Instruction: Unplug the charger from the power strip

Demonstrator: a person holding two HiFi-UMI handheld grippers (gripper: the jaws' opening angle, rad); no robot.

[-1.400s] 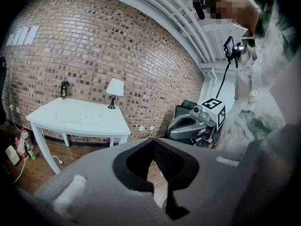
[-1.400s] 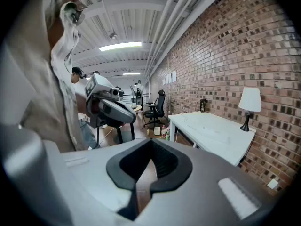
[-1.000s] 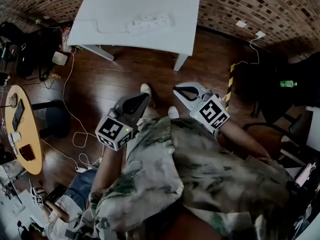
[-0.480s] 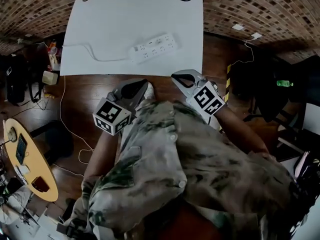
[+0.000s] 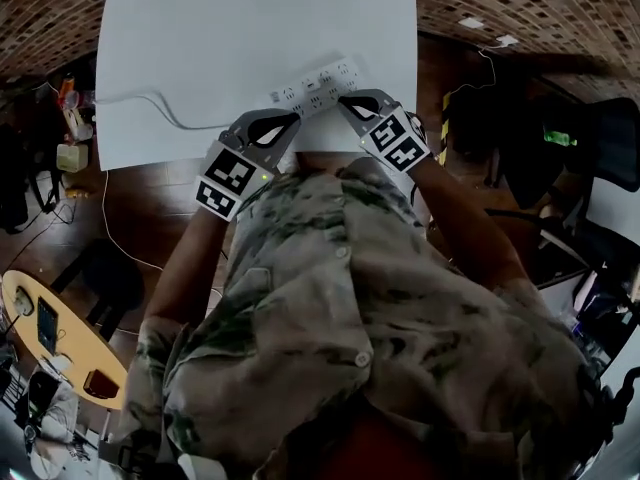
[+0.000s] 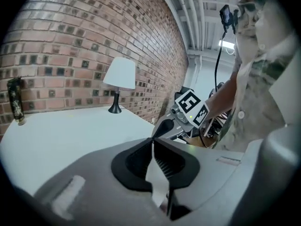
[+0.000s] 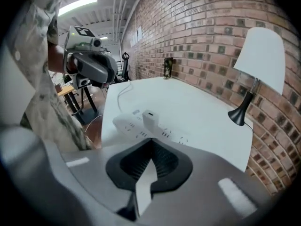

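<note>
White table (image 5: 220, 38): power strip (image 5: 345, 72) diagonal, charger (image 7: 150, 120) upright; left hand-held gripper (image 5: 292, 119), right hand-held gripper (image 5: 344, 102) closed, empty

- Left gripper (image 5: 288, 119) reaches over the table's (image 5: 230, 28) near edge, its fingers (image 6: 134, 161) pressed together and empty.
- Right gripper (image 5: 347, 100) sits just beside it, tilted down, its fingers also closed on nothing.
- Left forearm (image 5: 185, 268) and right forearm (image 5: 455, 218) extend forward.

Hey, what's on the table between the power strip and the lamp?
Nothing. The right gripper view shows only bare white table between the power strip and the lamp.
</note>
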